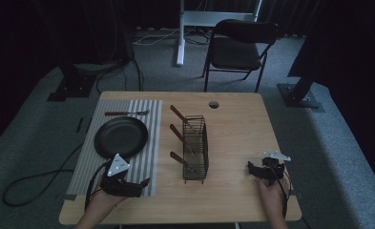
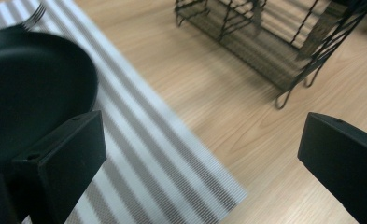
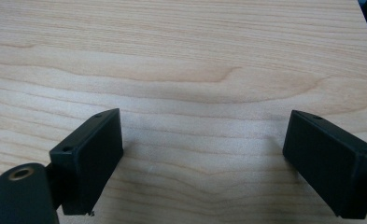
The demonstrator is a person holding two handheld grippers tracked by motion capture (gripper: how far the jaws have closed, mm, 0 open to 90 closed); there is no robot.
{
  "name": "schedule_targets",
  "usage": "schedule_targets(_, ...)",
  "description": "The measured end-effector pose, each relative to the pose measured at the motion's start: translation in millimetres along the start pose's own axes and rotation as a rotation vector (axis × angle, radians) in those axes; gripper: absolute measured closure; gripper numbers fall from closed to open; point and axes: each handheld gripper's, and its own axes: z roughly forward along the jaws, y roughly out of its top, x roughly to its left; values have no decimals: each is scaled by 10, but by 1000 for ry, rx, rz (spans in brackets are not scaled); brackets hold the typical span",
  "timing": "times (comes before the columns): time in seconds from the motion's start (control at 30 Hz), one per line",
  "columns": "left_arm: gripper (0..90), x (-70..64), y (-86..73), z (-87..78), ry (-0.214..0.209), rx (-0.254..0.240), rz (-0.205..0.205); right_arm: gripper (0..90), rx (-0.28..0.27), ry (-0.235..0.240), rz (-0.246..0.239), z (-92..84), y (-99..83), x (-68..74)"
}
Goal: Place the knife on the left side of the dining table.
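Observation:
A black wire caddy (image 1: 195, 149) stands mid-table with three brown-handled utensils (image 1: 179, 133) leaning out of its left side. A black plate (image 1: 121, 137) lies on a grey striped placemat (image 1: 147, 157), with a fork (image 1: 126, 113) beyond it. My left gripper (image 1: 144, 183) rests at the placemat's near corner, open and holding nothing. In the left gripper view the plate (image 2: 27, 84) is at left and the caddy (image 2: 270, 37) is at the top. My right gripper (image 1: 253, 169) sits on bare wood at the table's near right, open with nothing between its jaws.
The wooden table (image 1: 237, 124) has a round cable hole (image 1: 213, 104) near its far edge. A black folding chair (image 1: 240, 47) stands beyond the table on grey carpet. A cable (image 1: 37, 179) loops on the floor at the left.

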Motion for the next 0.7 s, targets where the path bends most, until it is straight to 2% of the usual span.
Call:
schedule_targets(0.43,17,-183,270,-23,-58,-45,70,111,0,0,0,0,0,0)
schedule_targets(0.47,17,-219,322,-19,-66,-51,88,111,0,0,0,0,0,0)
schedule_targets(0.7,17,-321,489,16,-92,-79,111,111,0,0,-2,0,0,-2)
